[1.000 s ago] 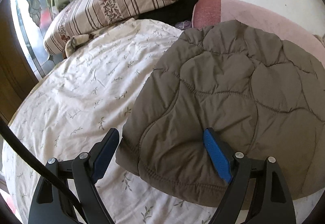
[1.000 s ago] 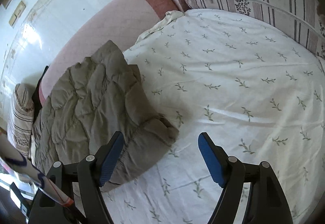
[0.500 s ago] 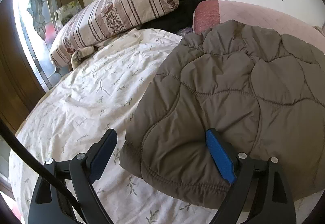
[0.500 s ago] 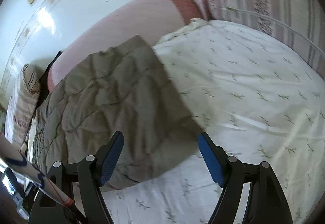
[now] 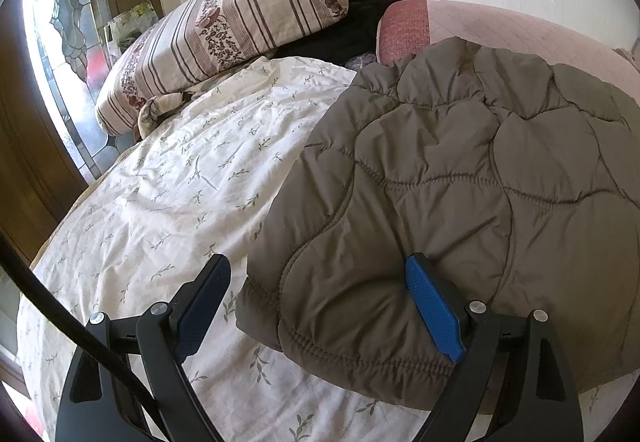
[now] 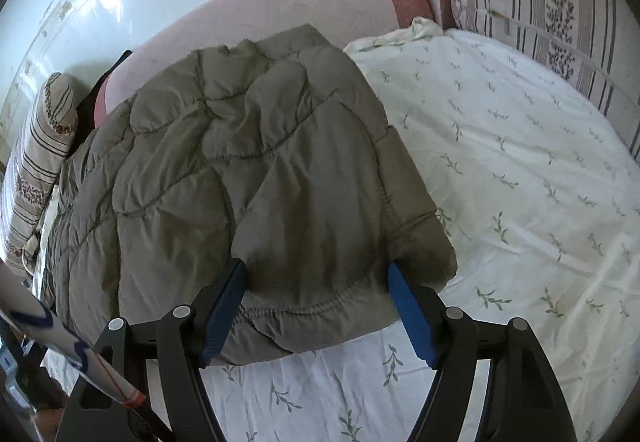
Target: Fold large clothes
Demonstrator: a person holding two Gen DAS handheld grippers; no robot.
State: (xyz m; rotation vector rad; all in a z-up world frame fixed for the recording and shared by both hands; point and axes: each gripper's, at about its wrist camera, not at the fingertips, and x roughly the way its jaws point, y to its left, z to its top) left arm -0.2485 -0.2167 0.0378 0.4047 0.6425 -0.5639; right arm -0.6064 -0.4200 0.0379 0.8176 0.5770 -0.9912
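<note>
Both my claws gape wide: left claw (image 5: 316,306) straddles jacket (image 5: 460,193) hem corner, right claw (image 6: 320,310) straddles jacket (image 6: 248,181) corner on bed (image 6: 520,181).

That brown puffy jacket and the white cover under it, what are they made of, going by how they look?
The jacket looks like a padded synthetic shell, perhaps nylon or polyester: smooth with a faint sheen, puffed between curved quilting seams, with a gathered stitched hem. The bed cover looks like thin matte woven cotton or a cotton blend: soft fine creases, no shine, and a small printed green sprig pattern. Neither fibre can be confirmed by sight.
</note>
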